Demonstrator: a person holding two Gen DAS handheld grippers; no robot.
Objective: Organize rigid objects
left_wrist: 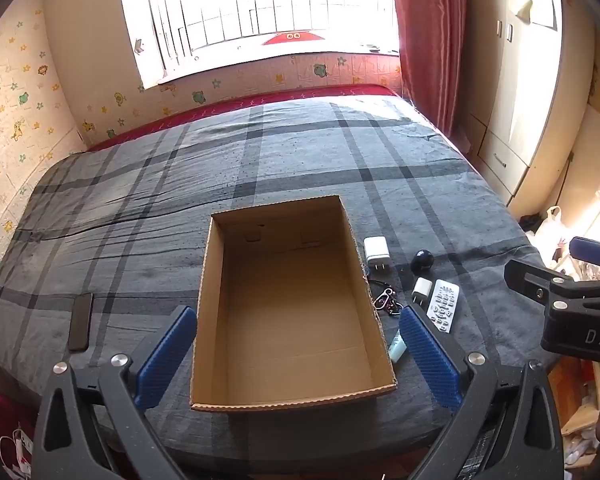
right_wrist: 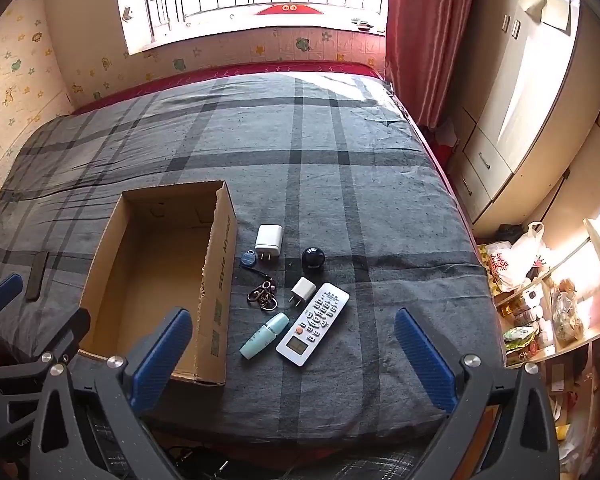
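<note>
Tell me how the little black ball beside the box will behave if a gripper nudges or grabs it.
The black ball looks round and glossy, so it will probably roll on the bedspread if nudged, and may squirt from the pads. It looks hard, likely not fragile.

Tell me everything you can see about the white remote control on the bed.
The remote is a slim white plastic bar, lying flat and face up on the grey checked bedcover. It lies at a slant: a small grey screen at its near end, an orange button above it, then rows of white keys. A small white charger lies close by its left edge. Nothing holds it.
</note>
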